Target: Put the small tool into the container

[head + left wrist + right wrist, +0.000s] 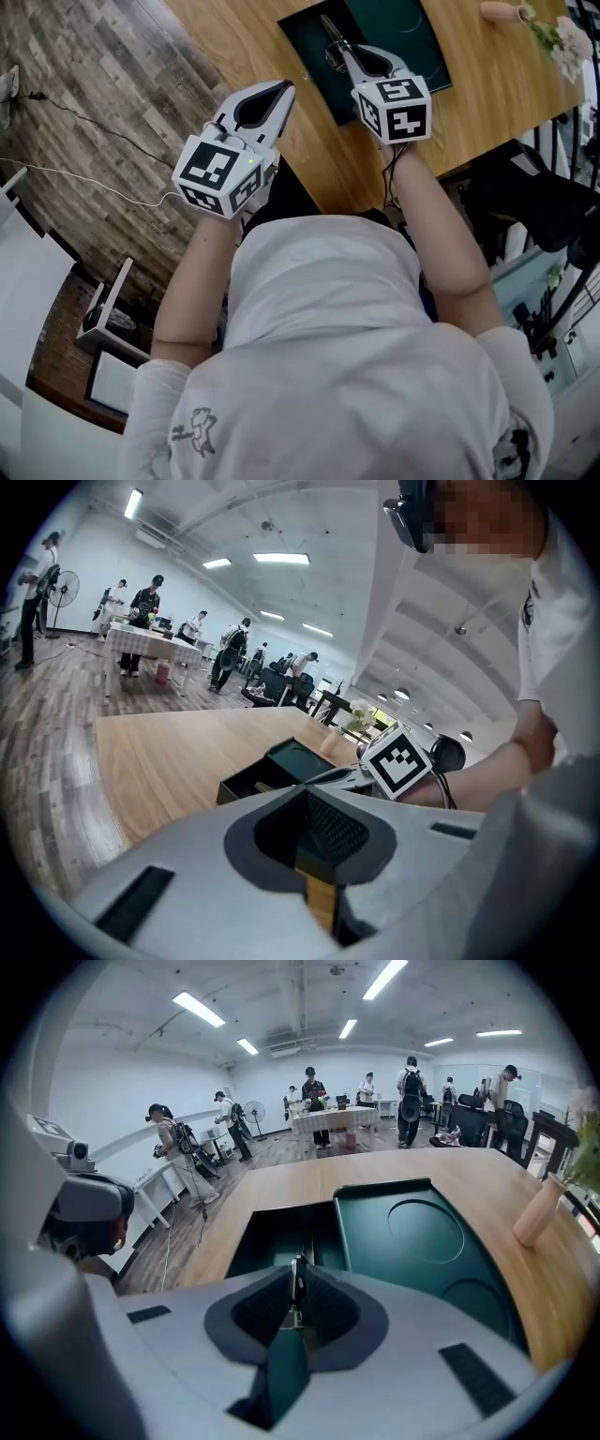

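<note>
Tool [332,37]: small, thin, metal, pinched between the closed jaws of right gripper [349,54], sticking out past the tips. Held over the dark green container [422,47] on the wooden table [234,37]; right gripper view puts it above the deeper compartment. Left gripper [284,87]: jaws together, nothing between them, near the table edge, beside the container.
</note>
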{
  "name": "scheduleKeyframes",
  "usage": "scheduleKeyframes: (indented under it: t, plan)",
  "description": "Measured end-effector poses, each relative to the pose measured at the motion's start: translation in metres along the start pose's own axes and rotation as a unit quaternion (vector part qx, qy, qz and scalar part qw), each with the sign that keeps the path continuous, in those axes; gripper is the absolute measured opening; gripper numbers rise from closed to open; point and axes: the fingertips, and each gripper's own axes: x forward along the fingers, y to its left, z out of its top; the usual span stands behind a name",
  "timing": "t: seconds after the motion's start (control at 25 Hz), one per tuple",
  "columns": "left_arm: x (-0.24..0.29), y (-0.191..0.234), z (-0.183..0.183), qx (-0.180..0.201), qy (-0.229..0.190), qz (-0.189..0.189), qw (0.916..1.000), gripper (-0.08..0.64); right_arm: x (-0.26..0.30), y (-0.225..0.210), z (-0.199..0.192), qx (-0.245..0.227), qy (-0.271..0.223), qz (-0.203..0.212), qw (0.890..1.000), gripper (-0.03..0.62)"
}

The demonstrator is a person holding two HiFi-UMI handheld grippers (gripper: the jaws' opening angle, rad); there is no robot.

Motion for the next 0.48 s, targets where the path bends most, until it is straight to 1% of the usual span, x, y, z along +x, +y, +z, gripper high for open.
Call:
scheduleKeyframes:
  t: [0.12,0.32,0.48]
  plan:
    - [0.000,-0.001,0.000,-0.002,-0.001,0.001,1.0000,0.006,0.001,0.007,-0.003,-0.011,0.010,0.009,1.000,0.062]
    - [0.000,-0.006,-0.001,-0.003,0.000,0.000,1.0000,0.006,0.010,0.026,-0.014,-0.028,0.036,0.041,0.998,0.094]
    - [-0.003,-0.009,-0.004,-0.001,0.002,0.003,1.0000,0.006,0.016,0.034,-0.024,-0.037,0.047,0.050,0.997,0.098]
